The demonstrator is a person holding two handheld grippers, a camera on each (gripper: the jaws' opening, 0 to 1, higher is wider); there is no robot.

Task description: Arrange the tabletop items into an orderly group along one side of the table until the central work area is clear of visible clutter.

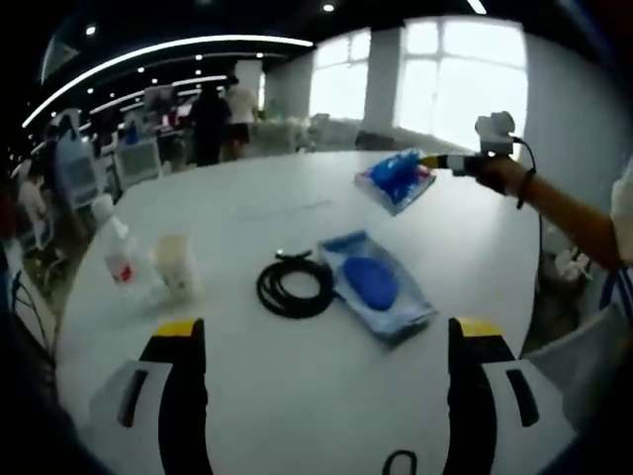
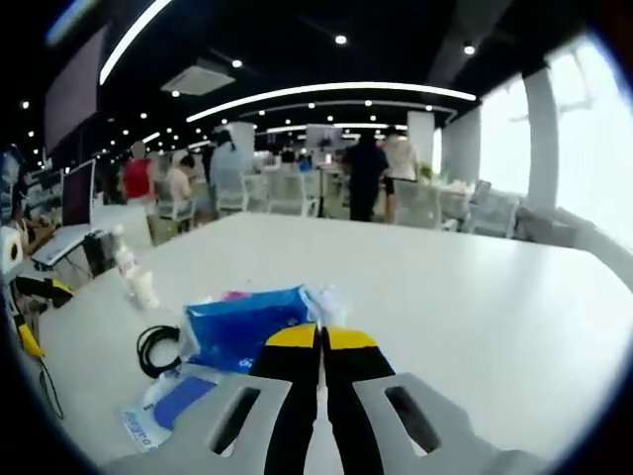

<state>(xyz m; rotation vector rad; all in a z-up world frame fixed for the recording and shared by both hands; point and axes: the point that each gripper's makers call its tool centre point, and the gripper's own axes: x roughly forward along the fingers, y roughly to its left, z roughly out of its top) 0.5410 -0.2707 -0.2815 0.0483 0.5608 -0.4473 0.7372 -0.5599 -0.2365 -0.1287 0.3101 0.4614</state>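
In the left gripper view my left gripper (image 1: pixel 328 332) stands open over the near part of the white round table (image 1: pixel 297 396), nothing between its jaws. Ahead lie a black cable coil (image 1: pixel 295 285) and a flat blue packet (image 1: pixel 376 285), side by side. My right gripper (image 1: pixel 427 163) comes in from the right, shut on a second blue packet (image 1: pixel 396 178) held above the table. In the right gripper view the right gripper (image 2: pixel 321 338) pinches that blue packet (image 2: pixel 242 327) by its edge. Below lie the coil (image 2: pixel 156 348) and the other packet (image 2: pixel 168 406).
A pale cup (image 1: pixel 175 265) and a clear bottle with a red label (image 1: pixel 116 247) stand at the table's left side, also cup (image 2: pixel 145 287) and bottle (image 2: pixel 126 259). A person's hand (image 1: pixel 499 173) holds the right gripper. People and chairs are beyond the far edge.
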